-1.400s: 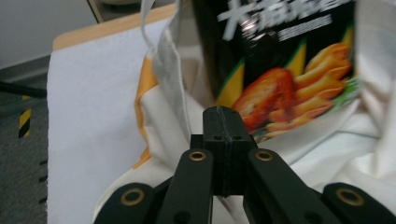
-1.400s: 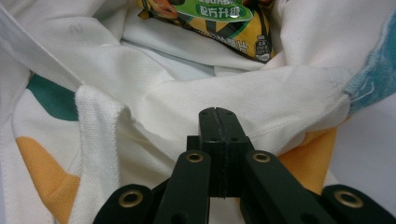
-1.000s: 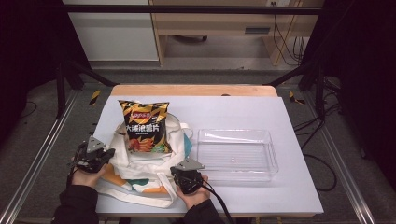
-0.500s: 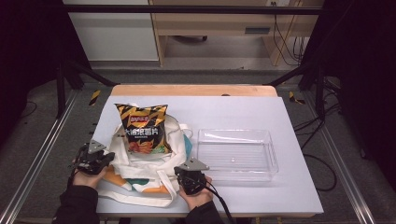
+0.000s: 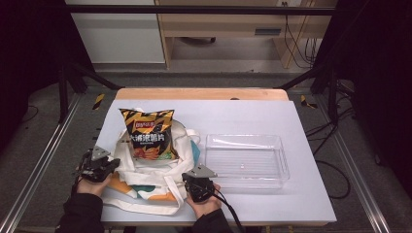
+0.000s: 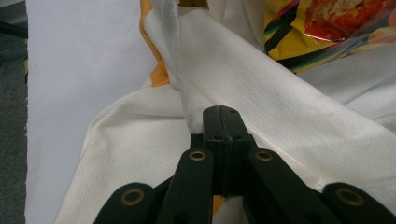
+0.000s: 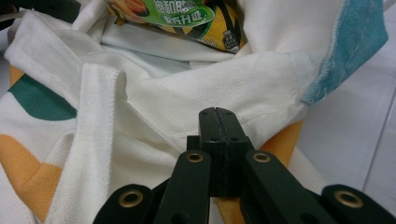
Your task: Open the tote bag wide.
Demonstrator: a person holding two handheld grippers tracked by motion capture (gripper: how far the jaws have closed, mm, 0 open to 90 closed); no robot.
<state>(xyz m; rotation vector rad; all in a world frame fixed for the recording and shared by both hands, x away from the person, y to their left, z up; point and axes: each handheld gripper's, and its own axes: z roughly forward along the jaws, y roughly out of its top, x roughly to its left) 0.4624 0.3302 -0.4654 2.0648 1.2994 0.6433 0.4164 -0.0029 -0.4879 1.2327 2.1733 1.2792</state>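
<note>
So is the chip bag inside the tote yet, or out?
Partly in. The chip bag stands with its lower end inside the tote bag's mouth, its top well above the cloth.

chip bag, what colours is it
The chip bag is yellow with black stripes and a red-orange picture, clearest in the high view.

Colours on my table

I see a white bag with orange, green and teal patches, a chip packet striped black and yellow with red print, a clear tray, black tools, a white table top.
</note>
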